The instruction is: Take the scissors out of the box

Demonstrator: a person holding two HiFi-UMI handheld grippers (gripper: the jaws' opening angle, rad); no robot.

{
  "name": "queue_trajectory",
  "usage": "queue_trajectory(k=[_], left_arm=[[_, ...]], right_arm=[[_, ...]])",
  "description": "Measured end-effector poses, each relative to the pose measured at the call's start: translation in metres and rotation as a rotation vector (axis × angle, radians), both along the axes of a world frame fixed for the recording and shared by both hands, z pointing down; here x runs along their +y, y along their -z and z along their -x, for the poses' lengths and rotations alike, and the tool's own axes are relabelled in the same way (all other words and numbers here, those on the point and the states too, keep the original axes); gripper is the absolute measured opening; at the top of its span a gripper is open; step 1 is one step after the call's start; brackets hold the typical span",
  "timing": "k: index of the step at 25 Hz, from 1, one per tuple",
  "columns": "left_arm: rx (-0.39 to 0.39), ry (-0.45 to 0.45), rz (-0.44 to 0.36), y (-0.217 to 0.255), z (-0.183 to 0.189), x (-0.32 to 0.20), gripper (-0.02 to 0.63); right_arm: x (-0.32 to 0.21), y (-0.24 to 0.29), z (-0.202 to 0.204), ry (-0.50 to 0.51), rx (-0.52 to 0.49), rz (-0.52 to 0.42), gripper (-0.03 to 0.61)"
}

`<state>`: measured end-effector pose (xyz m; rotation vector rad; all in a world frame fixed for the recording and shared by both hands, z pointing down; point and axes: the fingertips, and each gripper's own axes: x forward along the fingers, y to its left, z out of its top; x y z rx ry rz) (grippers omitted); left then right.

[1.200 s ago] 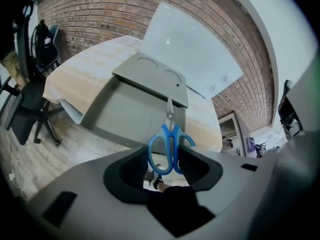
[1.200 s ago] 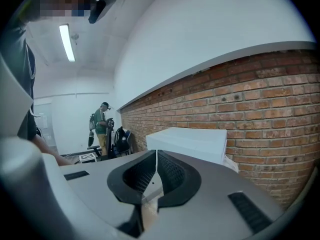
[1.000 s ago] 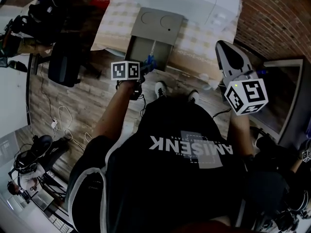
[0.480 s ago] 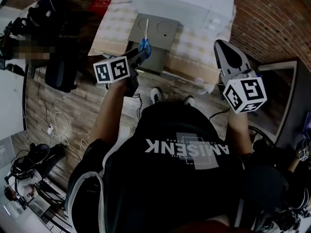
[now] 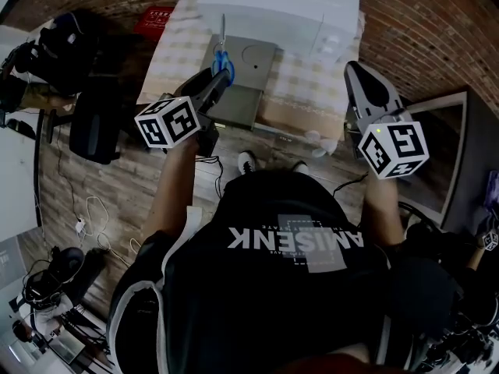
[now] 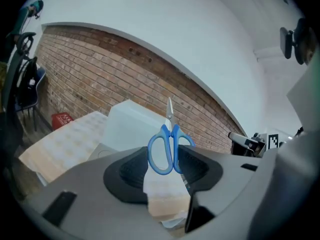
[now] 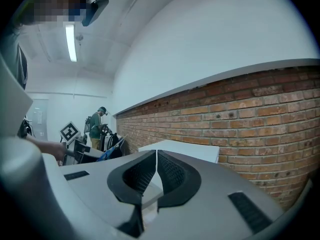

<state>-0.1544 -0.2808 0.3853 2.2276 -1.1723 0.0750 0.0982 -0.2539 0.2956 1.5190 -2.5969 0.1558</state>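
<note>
Scissors: the blue-handled scissors (image 6: 172, 145) stand blades-up, lifted clear of the grey box (image 5: 251, 76) on the bench (image 5: 178, 47).
Left gripper (image 6: 167, 160): its fingers clamp the handle loops.
Right gripper (image 7: 154, 170): fingers closed on nothing, well off to the side.
Slip risk: the grip is on smooth loops only, so a tilt or jolt could make the scissors pivot or drop back into the box.
Blade risk: the upright tip could strike the white case (image 5: 281, 6) behind.
</note>
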Motion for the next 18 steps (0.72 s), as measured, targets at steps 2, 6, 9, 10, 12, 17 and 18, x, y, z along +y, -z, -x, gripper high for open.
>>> queue_trajectory(k=[2, 6, 9, 10, 12, 17, 18], left_arm=[[-0.005, 0.012, -0.062, 0.018, 0.001, -0.003, 0.202], [-0.014, 0.028, -0.144, 0.041, 0.001, -0.007, 0.202], [-0.016, 0.05, -0.18, 0.048, 0.003, -0.006, 0.201], [-0.015, 0.056, -0.195, 0.052, 0.004, -0.006, 0.201], [-0.013, 0.059, -0.237, 0.062, 0.004, -0.004, 0.201], [-0.013, 0.07, -0.282, 0.072, 0.007, -0.007, 0.201], [-0.014, 0.079, -0.288, 0.073, 0.009, -0.008, 0.201]], right_arm=[[-0.001, 0.006, -0.003, -0.014, 0.0, -0.013, 0.043], [-0.004, 0.013, -0.009, -0.042, 0.003, -0.035, 0.041], [-0.004, 0.014, -0.01, -0.05, -0.004, -0.039, 0.041], [-0.004, 0.014, -0.01, -0.052, -0.003, -0.04, 0.041], [-0.004, 0.017, -0.01, -0.057, 0.002, -0.046, 0.041], [-0.008, 0.022, -0.011, -0.066, 0.021, -0.06, 0.041], [-0.009, 0.022, -0.01, -0.066, 0.023, -0.062, 0.041]])
